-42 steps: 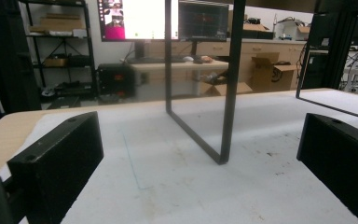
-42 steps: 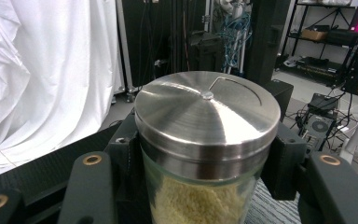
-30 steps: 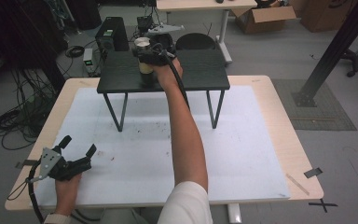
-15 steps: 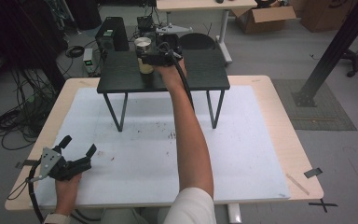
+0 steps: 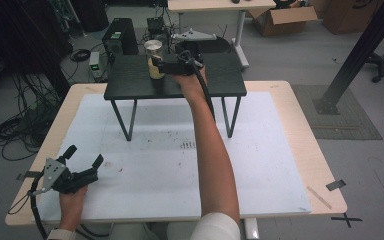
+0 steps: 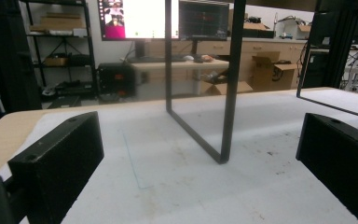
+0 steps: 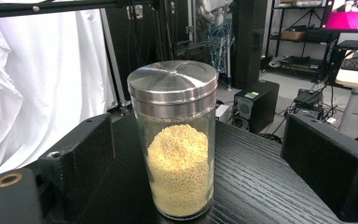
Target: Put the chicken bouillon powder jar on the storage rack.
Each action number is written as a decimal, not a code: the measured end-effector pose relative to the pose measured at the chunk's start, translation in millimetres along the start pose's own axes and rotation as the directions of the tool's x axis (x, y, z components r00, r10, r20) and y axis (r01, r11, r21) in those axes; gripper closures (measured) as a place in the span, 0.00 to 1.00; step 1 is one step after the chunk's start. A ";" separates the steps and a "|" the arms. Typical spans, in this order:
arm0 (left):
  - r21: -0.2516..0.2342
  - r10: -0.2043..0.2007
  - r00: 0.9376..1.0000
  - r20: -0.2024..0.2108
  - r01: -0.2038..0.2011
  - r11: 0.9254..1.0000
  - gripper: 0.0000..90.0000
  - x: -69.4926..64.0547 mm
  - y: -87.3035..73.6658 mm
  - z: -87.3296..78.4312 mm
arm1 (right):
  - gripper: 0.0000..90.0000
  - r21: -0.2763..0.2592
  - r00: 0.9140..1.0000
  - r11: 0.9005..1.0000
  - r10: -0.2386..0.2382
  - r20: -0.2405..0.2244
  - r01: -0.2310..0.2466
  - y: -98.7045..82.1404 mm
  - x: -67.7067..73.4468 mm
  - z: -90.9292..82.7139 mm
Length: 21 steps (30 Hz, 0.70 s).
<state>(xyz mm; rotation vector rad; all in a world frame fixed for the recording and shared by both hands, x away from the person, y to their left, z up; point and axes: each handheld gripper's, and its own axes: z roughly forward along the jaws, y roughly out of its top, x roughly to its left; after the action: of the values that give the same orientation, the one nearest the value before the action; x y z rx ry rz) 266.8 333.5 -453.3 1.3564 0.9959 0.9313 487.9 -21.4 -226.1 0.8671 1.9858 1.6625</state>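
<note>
while jar [image 7: 177, 140] stands on black shelf [image 5: 130, 80], my right gripper [image 7: 196, 154] brackets it, jaws wide, grasp pending; left gripper [image 5: 82, 162] idles wide near shelf leg.

Lab or workshop: monitors [image 6: 168, 18], cardboard boxes [image 5: 285, 17], cable tangles (floor) [image 5: 15, 130], metal shelving [image 6: 56, 46]

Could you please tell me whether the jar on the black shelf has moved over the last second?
No. The jar stands at the same spot on the black shelf, with the right gripper open around it.
</note>
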 end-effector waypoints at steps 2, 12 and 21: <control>0.000 0.001 1.000 0.000 -0.001 1.000 0.01 -0.2 0.0 0.3 | 0.09 -0.005 1.000 1.000 0.000 0.003 0.000 0.9 0.5 -2.7; 0.003 0.003 1.000 -0.002 -0.003 1.000 0.01 -0.4 0.1 0.5 | 0.07 -0.017 1.000 1.000 0.014 0.007 -0.014 -5.8 2.9 -25.0; 0.002 0.001 1.000 -0.002 -0.001 1.000 0.02 -0.5 0.0 0.7 | 0.05 -0.013 1.000 1.000 0.011 0.006 -0.011 -15.3 7.7 -46.1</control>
<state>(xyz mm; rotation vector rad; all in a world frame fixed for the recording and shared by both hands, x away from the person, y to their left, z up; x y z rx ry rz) 267.3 332.8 -453.3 1.3578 0.9980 0.9325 448.8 -50.9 -230.9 0.8791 1.9673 1.6747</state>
